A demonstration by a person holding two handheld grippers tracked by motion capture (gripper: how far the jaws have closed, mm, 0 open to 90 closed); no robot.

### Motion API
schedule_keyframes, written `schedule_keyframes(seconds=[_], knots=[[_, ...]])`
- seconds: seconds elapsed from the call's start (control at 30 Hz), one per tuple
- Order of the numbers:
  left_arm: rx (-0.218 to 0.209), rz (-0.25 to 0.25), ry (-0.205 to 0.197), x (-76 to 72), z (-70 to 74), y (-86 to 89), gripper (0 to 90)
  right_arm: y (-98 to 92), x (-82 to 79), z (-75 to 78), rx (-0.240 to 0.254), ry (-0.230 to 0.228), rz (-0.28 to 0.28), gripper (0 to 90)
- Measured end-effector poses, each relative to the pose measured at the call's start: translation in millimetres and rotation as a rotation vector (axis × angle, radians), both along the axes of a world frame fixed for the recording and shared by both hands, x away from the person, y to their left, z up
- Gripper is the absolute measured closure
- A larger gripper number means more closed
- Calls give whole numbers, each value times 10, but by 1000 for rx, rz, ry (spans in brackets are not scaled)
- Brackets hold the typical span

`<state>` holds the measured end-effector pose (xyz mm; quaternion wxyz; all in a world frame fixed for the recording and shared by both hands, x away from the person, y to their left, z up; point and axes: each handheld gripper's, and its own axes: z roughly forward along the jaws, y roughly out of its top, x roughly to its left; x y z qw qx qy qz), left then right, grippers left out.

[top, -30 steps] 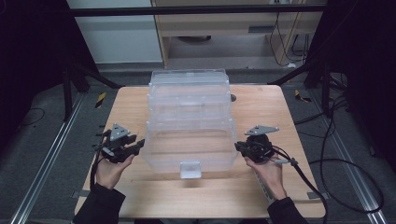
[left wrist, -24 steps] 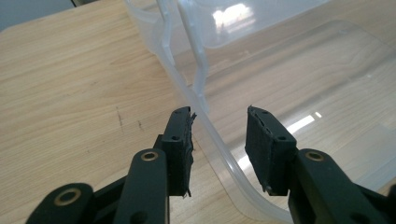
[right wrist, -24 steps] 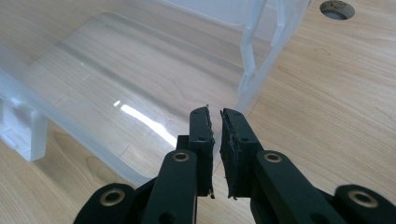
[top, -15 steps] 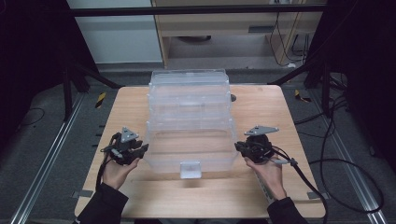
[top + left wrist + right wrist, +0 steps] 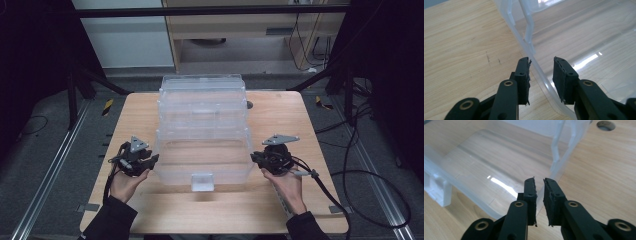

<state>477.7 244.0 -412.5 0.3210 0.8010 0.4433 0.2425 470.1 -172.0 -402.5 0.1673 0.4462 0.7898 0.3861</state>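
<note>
A clear plastic storage box (image 5: 202,115) stands in the middle of the wooden table (image 5: 280,115), its lid tipped up at the back. My left gripper (image 5: 154,161) is at the box's left rim. In the left gripper view (image 5: 541,62) the rim (image 5: 524,47) runs between the jaws with room on both sides, and the jaws have just been opening. My right gripper (image 5: 255,157) is at the right rim. In the right gripper view (image 5: 539,181) the jaws stand close together astride the thin wall (image 5: 556,152) and have just been opening slightly.
A white latch tab (image 5: 202,181) hangs on the box's front wall, also seen as the latch (image 5: 439,187). A round hole (image 5: 249,105) lies in the tabletop behind the right side. Cables trail off the table's right edge. Bare wood lies in front of the box.
My left gripper has shifted slightly to the right, toward the box's left rim. The right gripper and the box have stayed where they were.
</note>
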Motion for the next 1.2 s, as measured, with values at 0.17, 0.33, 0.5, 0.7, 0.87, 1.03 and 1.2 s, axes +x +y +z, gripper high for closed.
schedule_keyframes(seconds=[0.17,0.33,0.5,0.7,0.87,1.03,1.2], knots=[[4,1,-11,-12,36,6,611,-162,-36,149,18,-32,-18,697],[3,5,-16,-18,58,19,588,-291,-63,251,-25,-15,-42,568],[5,1,-14,-19,57,18,563,-405,-96,326,-55,3,-50,449],[1,-7,-11,-25,63,24,552,-464,-154,388,-82,31,-52,366],[2,-9,-6,-14,55,3,542,-480,-177,381,-100,68,-47,365],[4,-5,-3,-7,47,8,539,-473,-186,402,-130,118,-50,370],[20,-3,4,6,20,1,537,-466,-197,432,-149,145,-58,382]])
